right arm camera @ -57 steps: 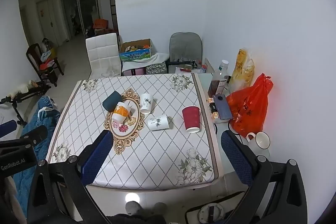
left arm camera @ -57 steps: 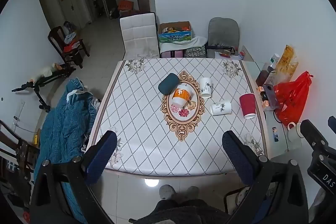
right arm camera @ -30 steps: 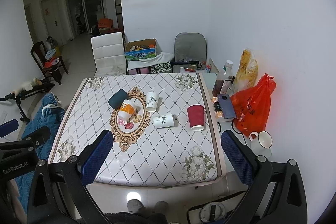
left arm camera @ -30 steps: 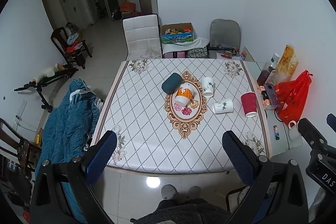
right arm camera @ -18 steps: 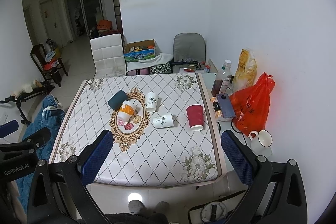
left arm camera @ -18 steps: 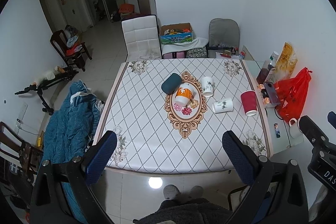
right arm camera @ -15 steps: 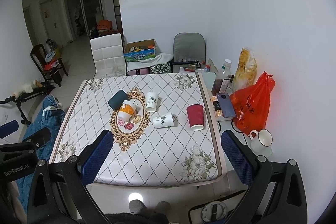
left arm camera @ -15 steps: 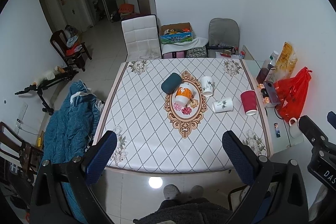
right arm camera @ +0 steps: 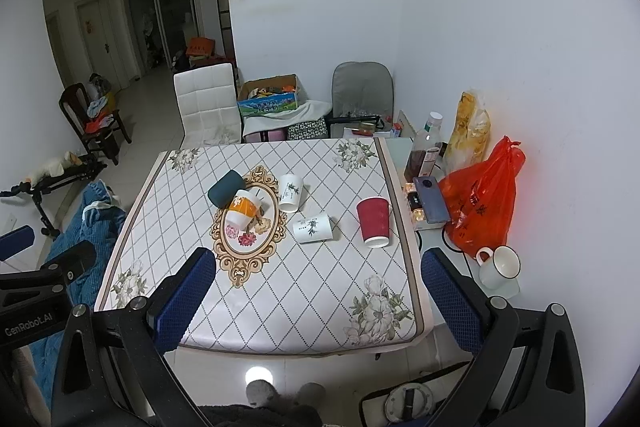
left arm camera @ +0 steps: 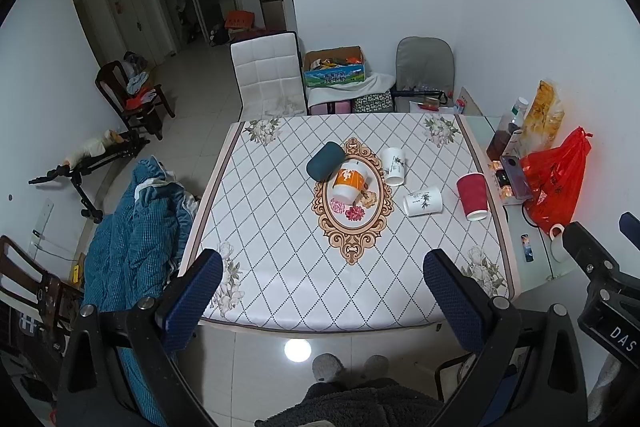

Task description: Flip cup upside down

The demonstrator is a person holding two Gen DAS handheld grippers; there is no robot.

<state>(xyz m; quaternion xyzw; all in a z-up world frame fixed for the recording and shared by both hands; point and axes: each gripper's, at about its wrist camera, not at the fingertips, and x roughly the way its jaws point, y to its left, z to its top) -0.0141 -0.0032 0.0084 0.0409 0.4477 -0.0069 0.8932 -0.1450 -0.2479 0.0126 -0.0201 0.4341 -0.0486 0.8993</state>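
Observation:
Several cups sit on the patterned table (left arm camera: 280, 267). A dark teal cup (left arm camera: 325, 161) and a white bamboo-print cup (left arm camera: 423, 201) lie on their sides. An orange-and-white cup (left arm camera: 350, 181), a second white cup (left arm camera: 393, 166) and a red cup (left arm camera: 473, 195) stand rim down. They also show in the right wrist view: teal (right arm camera: 226, 188), orange (right arm camera: 243, 207), white (right arm camera: 289, 193), lying white (right arm camera: 313, 227), red (right arm camera: 374, 221). My left gripper (left arm camera: 320, 291) and right gripper (right arm camera: 316, 291) are open and empty, held high in front of the table's near edge.
A side shelf at the right holds an orange plastic bag (right arm camera: 482, 195), a phone (right arm camera: 431, 205), a bottle (right arm camera: 424, 147) and a white mug (right arm camera: 498, 267). A white chair (left arm camera: 266, 75) stands behind the table. A blue blanket (left arm camera: 128, 227) lies at the left.
Both grippers have drifted slightly; the view of the table shifted a little. The cups have not moved.

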